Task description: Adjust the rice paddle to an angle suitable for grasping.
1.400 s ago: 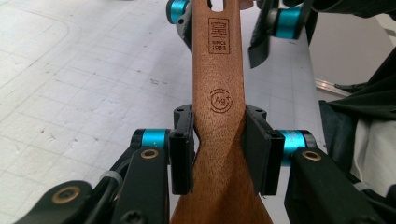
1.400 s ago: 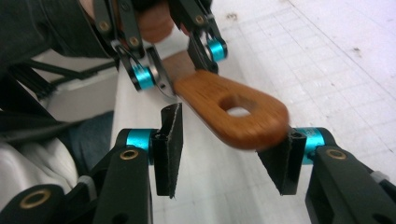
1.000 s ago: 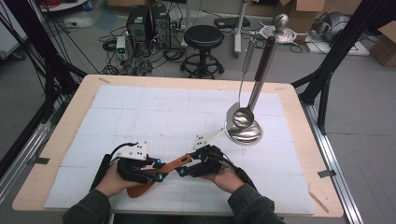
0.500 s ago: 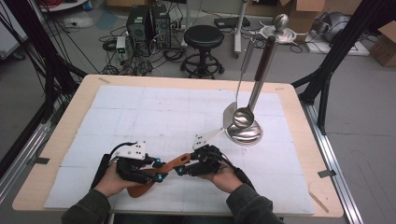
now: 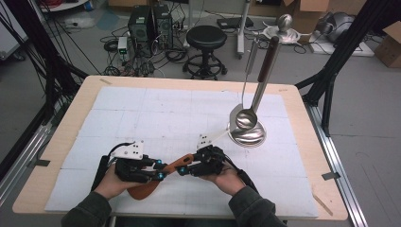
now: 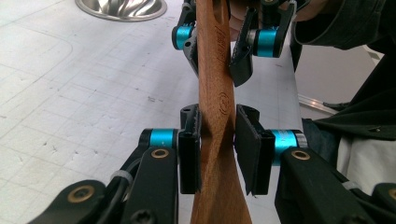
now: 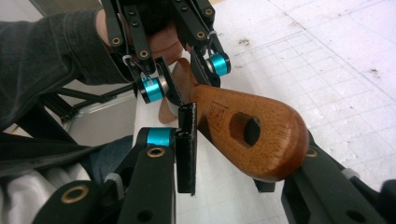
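A brown wooden spatula (image 5: pixel 178 164) is held off the white mat near the table's front edge, between both grippers. My left gripper (image 5: pixel 161 171) grips its narrow neck. In the left gripper view both pads (image 6: pixel 189 154) press the wood (image 6: pixel 215 70), and the jaws have just been closing on it. My right gripper (image 5: pixel 186 168) holds the rounded handle end with the hanging hole (image 7: pixel 261 135). There its left pad (image 7: pixel 187 144) touches the wood and the far jaw is hidden behind the handle. Those jaws have also been closing slightly.
A steel stand with a fluted bowl base (image 5: pixel 248 135) is at the mat's right, and a ladle (image 5: pixel 246 118) hangs over it. The white gridded mat (image 5: pixel 156 113) covers the table. A black stool (image 5: pixel 205 35) and cables lie beyond the far edge.
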`<state>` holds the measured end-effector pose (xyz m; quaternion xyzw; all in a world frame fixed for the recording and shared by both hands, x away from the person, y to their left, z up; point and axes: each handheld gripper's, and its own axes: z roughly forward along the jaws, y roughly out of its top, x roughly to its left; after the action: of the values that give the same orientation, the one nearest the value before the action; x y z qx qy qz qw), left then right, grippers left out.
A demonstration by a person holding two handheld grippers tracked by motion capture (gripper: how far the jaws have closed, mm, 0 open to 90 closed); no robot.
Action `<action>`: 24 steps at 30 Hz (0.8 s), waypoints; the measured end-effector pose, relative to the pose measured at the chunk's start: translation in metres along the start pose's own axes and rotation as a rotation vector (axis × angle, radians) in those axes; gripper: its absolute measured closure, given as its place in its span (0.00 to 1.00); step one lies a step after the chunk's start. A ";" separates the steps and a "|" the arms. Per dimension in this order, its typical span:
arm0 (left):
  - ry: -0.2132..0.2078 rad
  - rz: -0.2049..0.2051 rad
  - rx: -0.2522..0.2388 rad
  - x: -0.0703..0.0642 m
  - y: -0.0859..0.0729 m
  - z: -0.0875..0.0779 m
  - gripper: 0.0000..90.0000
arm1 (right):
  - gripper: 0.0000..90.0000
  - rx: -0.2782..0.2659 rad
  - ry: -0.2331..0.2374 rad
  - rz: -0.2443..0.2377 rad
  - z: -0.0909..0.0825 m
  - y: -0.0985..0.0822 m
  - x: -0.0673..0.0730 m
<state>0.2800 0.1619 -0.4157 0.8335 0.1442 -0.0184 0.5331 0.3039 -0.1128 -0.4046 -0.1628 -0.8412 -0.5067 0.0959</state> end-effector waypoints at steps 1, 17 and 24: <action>0.000 0.005 0.000 0.000 0.000 0.000 0.79 | 0.77 0.000 0.004 0.007 0.000 0.000 0.000; 0.019 0.006 -0.013 0.002 0.003 -0.008 0.73 | 0.91 -0.105 0.057 -0.015 -0.018 0.007 0.002; 0.015 0.008 -0.019 0.001 0.004 -0.007 0.74 | 0.91 -0.139 0.049 -0.030 -0.026 0.011 0.004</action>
<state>0.2807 0.1670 -0.4096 0.8291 0.1449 -0.0085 0.5399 0.3043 -0.1305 -0.3826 -0.1438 -0.8038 -0.5689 0.0974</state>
